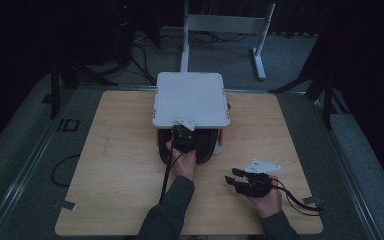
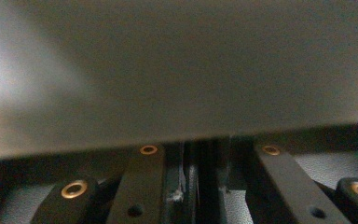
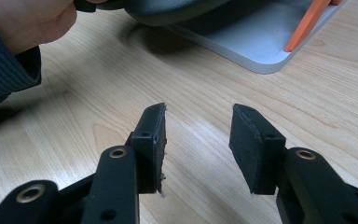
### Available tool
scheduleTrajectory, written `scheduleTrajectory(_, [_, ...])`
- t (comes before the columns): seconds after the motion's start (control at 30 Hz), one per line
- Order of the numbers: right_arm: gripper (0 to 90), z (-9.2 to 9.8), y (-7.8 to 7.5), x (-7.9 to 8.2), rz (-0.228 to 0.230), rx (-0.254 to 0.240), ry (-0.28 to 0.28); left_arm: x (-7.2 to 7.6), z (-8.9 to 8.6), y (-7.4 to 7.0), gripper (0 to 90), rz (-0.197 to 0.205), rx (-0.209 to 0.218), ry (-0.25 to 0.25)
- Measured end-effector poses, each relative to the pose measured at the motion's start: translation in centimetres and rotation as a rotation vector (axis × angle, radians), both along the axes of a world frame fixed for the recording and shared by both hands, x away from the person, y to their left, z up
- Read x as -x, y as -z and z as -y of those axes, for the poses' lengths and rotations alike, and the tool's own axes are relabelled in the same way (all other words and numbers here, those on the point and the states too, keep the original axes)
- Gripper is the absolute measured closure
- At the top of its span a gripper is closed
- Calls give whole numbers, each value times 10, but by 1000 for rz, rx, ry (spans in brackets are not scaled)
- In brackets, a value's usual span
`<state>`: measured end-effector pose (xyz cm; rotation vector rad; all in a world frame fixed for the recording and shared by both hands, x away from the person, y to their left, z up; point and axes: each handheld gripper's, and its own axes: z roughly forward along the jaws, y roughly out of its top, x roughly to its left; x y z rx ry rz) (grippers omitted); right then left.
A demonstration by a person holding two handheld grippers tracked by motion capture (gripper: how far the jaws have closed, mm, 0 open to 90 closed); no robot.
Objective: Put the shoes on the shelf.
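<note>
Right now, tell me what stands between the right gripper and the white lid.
Nothing visible: bare table lies between the open right gripper and the lid. The left gripper sits at the lid's front edge.

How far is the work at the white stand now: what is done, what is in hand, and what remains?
Done: a dark round thing sits under the white top plate, over the grey base. In hand: the left gripper is shut at that thing's front; what it pinches I cannot tell. Left: the right gripper lies open on the table, apart from the stand, with nothing taken up yet.
</note>
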<state>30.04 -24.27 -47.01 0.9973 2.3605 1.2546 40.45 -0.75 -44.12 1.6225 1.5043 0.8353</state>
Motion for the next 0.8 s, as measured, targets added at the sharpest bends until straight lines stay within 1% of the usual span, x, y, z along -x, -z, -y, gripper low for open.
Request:
scheduleTrajectory(0.13, [553,0,0,0,-1,1,0,-2,2,-1,739,2,-4,-6])
scheduleTrajectory(0.5, [553,0,0,0,0,1,0,-6,3,-5,738,13,5,-20])
scheduleTrajectory(0.77, [553,0,0,0,2,3,0,-8,6,-8,733,37,3,-37])
scheduleTrajectory(0.8, [553,0,0,0,1,2,-1,-8,6,-8,733,35,1,-37])
